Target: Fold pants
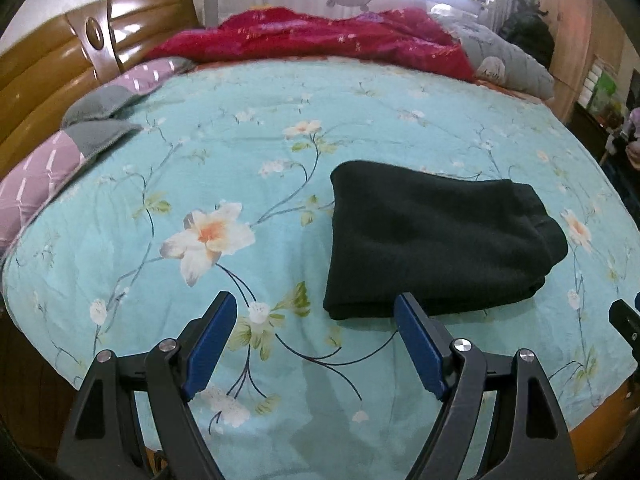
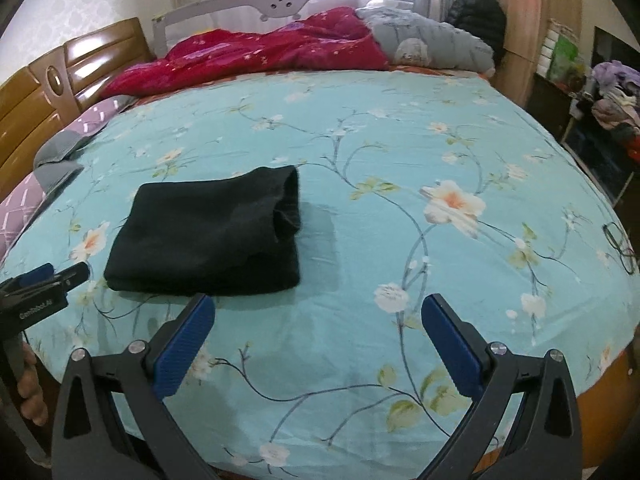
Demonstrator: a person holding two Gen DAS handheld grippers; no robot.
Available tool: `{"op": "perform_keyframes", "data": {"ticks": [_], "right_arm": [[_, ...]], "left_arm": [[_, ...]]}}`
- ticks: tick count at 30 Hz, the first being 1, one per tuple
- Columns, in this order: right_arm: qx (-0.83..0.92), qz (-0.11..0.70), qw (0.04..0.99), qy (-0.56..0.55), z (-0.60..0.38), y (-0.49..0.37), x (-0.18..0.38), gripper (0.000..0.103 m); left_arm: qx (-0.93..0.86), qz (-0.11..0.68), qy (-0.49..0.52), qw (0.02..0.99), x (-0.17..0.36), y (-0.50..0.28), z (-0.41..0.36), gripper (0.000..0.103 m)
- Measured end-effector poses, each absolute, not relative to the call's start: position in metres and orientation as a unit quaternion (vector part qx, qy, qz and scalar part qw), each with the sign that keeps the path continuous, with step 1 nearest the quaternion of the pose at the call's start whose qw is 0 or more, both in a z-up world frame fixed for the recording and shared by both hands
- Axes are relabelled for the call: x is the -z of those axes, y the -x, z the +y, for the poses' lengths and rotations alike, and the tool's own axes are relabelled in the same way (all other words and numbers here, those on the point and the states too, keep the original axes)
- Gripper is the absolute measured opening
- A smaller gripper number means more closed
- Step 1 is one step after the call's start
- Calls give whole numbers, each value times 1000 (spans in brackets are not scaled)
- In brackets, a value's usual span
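Gaping wide over the floral bed sheet (image 1: 248, 152), both left tongs (image 1: 316, 312) and right tongs (image 2: 318, 312), gripping nothing. Lying folded on the bed: dark pants (image 1: 436, 240), at one o'clock from left tongs, eleven o'clock from right tongs, touching neither.

We see the dark folded fleece-like pants (image 1: 436, 248), a matt, slightly fuzzy cloth. Under them lies the turquoise floral cotton-looking bedsheet (image 1: 248, 152), smooth and matt with faint creases. The brown wooden headboard (image 1: 60, 68) is lacquered and glossy, catching bright reflections. The crimson patterned quilt (image 1: 320, 36) has a soft sheen. On the left claw (image 1: 316, 304) and the right claw (image 2: 316, 304), the black arms look like matt plastic, the blue pads (image 2: 182, 352) finely ribbed and rubbery, the round pivot bolts (image 1: 463, 345) shiny metal.
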State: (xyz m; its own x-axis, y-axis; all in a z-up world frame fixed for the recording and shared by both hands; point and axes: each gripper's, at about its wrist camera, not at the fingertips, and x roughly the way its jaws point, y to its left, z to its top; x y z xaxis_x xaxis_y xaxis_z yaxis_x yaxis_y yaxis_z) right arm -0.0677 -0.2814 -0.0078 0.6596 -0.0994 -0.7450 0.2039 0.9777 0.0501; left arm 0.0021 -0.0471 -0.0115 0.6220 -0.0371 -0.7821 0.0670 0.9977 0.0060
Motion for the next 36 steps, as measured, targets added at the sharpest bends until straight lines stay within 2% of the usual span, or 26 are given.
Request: {"op": "perform_keyframes", "data": {"ticks": [6, 18, 23, 36], "right_arm": [[89, 402, 909, -62, -282, 77, 12, 103], [82, 401, 912, -38, -276, 77, 18, 103], [84, 410, 908, -38, -280, 72, 20, 103], [119, 434, 893, 15, -288, 53, 21, 103]], "left_arm": [[25, 412, -25, 911, 11, 6, -52, 82], [16, 429, -55, 901, 25, 2, -55, 82], [5, 399, -89, 913, 26, 10, -57, 82], [64, 425, -109, 896, 32, 14, -77, 82]]}}
